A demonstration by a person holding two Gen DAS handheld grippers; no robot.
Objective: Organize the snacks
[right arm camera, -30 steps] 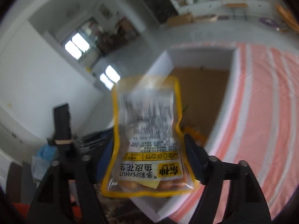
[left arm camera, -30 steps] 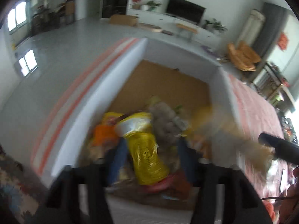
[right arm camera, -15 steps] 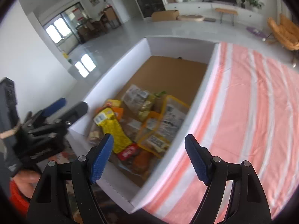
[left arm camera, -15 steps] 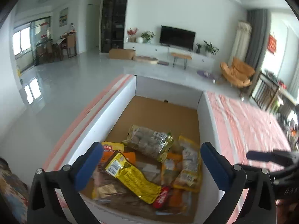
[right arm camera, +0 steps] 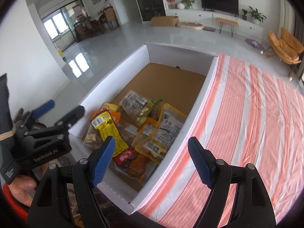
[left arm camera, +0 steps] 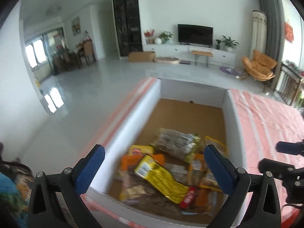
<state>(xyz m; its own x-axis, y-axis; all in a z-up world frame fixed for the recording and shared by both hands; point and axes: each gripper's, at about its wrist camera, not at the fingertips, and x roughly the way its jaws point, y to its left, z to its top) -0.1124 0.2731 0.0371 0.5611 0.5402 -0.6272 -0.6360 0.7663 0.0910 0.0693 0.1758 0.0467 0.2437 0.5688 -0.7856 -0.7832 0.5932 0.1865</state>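
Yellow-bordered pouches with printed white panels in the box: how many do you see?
2, both by the right wall of the box: the large pouch on top and a smaller pouch tucked against its left edge. More may lie buried under the pile.

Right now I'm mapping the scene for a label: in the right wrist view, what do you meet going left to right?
left gripper → yellow snack packet → peanut pouch → box's right wall → striped cloth
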